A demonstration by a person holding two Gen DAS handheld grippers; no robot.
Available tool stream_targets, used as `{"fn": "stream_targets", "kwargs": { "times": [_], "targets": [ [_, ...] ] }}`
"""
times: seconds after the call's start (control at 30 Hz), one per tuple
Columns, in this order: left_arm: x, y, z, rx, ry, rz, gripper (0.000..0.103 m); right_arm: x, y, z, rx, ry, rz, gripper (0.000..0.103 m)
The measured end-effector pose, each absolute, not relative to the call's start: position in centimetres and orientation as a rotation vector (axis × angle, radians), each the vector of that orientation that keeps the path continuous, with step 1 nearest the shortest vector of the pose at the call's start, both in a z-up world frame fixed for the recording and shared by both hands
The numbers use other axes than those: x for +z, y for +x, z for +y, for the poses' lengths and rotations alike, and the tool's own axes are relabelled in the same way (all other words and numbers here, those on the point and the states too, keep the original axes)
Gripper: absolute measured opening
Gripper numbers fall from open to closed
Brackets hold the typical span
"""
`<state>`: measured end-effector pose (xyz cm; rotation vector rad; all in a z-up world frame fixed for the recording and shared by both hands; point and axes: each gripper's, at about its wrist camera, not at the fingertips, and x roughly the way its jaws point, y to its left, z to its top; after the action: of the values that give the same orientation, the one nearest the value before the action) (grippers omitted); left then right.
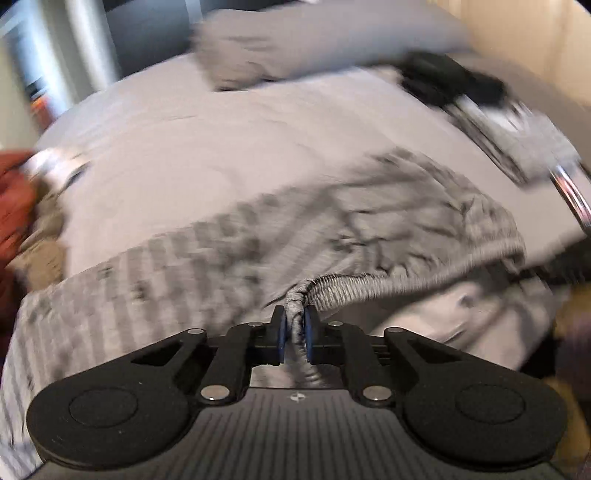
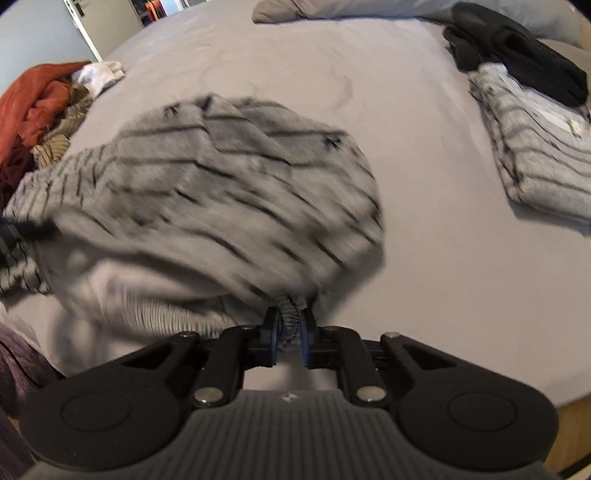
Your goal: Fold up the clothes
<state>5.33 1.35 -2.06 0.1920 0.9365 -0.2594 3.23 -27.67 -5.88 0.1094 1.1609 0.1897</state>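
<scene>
A grey garment with thin dark stripes (image 2: 229, 184) lies bunched on the grey bed sheet (image 2: 424, 258). My right gripper (image 2: 289, 334) is shut on its ribbed elastic hem, which is pinched between the blue pads at the near edge. In the left wrist view the same striped garment (image 1: 332, 229) spreads across the bed, and my left gripper (image 1: 295, 332) is shut on a gathered part of the ribbed hem (image 1: 388, 280). The left view is blurred.
A folded striped garment (image 2: 535, 162) with a black garment (image 2: 517, 48) on it lies at the right. A pile of rust-red and tan clothes (image 2: 40, 110) sits at the left. A grey pillow (image 2: 332, 9) lies at the far edge. A metal bar (image 1: 569, 192) shows at right.
</scene>
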Motion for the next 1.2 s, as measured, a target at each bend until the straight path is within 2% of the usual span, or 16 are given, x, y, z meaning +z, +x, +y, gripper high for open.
{"fn": "stream_targets", "kwargs": {
  "times": [0.13, 0.3, 0.37, 0.4, 0.47, 0.6, 0.8, 0.87, 0.97, 1.0, 1.03, 1.07, 1.1, 1.2],
  "targets": [
    [-2.5, 5.2, 3.8, -0.215, 0.054, 0.984, 0.007, -6.7, 2.0, -28.9, 0.177, 0.138, 1.206, 0.014],
    [-3.6, 4.9, 3.7, -0.212, 0.108, 1.001, 0.007, -6.2, 0.9, -29.1, 0.144, 0.068, 1.192, 0.014],
    [-3.6, 4.7, 3.4, -0.214, 0.123, 0.992, 0.008, -5.5, 0.6, -29.1, 0.156, 0.076, 1.153, 0.019],
    [-3.5, 4.5, 3.2, -0.214, 0.140, 0.979, 0.011, -5.0, 0.4, -28.9, 0.169, 0.069, 1.124, 0.020],
    [-3.4, 4.1, 2.8, -0.214, 0.175, 0.959, 0.020, -4.0, 0.0, -28.1, 0.198, 0.024, 1.064, 0.047],
    [-3.5, 4.2, 2.4, -0.224, 0.170, 0.962, 0.021, -2.8, -0.2, -25.9, 0.278, -0.089, 0.965, 0.048],
    [-2.9, 3.8, 2.2, -0.217, 0.170, 0.933, 0.021, -2.4, 0.9, -22.7, 0.387, -0.204, 0.896, 0.045],
    [-2.8, 3.5, 2.1, -0.221, 0.159, 0.929, 0.026, -2.6, 1.0, -21.4, 0.417, -0.274, 0.878, 0.044],
    [-3.0, 3.1, 2.2, -0.218, 0.126, 0.947, 0.043, -3.4, 1.5, -19.7, 0.433, -0.387, 0.881, 0.043],
    [-3.1, 3.0, 2.2, -0.216, 0.114, 0.954, 0.044, -3.8, 1.8, -19.3, 0.419, -0.429, 0.887, 0.040],
    [-3.3, 2.8, 2.3, -0.221, 0.107, 0.963, 0.044, -4.0, 2.0, -19.1, 0.403, -0.459, 0.895, 0.032],
    [-3.4, 2.6, 2.2, -0.227, 0.109, 0.971, 0.044, -4.1, 2.3, -19.3, 0.390, -0.468, 0.901, 0.016],
    [-3.6, 2.4, 2.1, -0.232, 0.114, 0.978, 0.044, -3.9, 2.6, -19.7, 0.376, -0.450, 0.908, 0.009],
    [-3.7, 2.0, 1.8, -0.247, 0.157, 0.968, 0.045, -2.5, 3.6, -21.4, 0.336, -0.325, 0.898, 0.008]
  ]
}}
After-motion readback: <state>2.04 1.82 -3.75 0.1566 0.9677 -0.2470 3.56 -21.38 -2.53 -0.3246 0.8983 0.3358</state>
